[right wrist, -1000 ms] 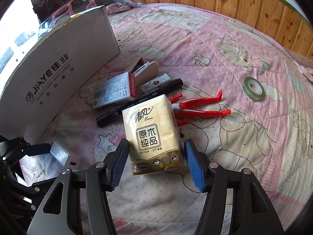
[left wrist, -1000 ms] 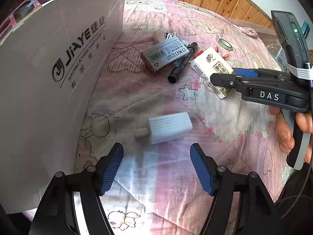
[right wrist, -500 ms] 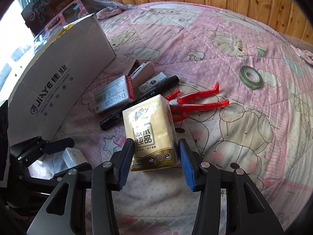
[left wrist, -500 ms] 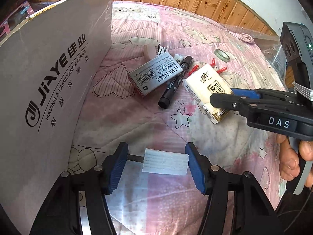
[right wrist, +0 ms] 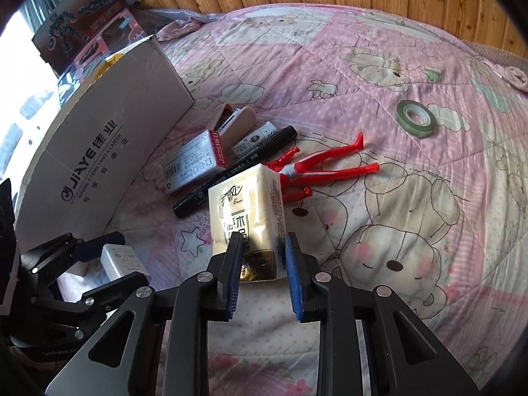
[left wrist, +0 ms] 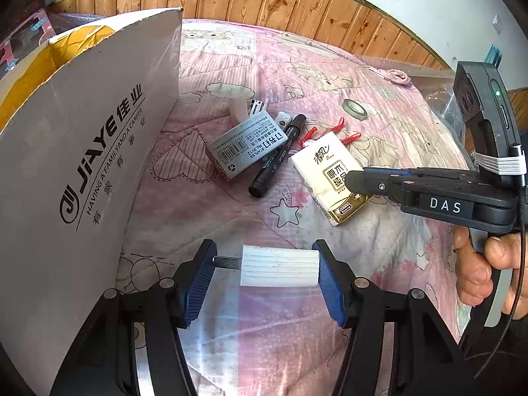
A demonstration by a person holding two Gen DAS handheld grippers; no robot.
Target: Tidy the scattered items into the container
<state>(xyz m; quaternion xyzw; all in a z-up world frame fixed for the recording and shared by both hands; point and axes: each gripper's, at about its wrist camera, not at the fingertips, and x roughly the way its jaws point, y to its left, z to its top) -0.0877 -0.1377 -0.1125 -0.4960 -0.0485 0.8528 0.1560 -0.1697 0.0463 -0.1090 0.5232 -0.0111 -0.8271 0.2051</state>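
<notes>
Both tools were clenched on items. A white charger [left wrist: 280, 265] was gripped end to end in the left tool [left wrist: 265, 269], just above the bed's pink quilt [left wrist: 330, 66], near the cardboard box [left wrist: 85, 151] standing at the left. A tissue pack [right wrist: 246, 211] was pinched at its near end by the right tool [right wrist: 262, 254], its far end tilted up. Nothing could be seen to have been placed in the box, whose inside was mostly hidden. Left on the quilt were a staples box [left wrist: 246, 145], a black marker [left wrist: 279, 156], a stapler [right wrist: 236, 122], a red figure [right wrist: 316, 168] and, far right, a tape roll [right wrist: 415, 118]. The task was judged barely begun.
</notes>
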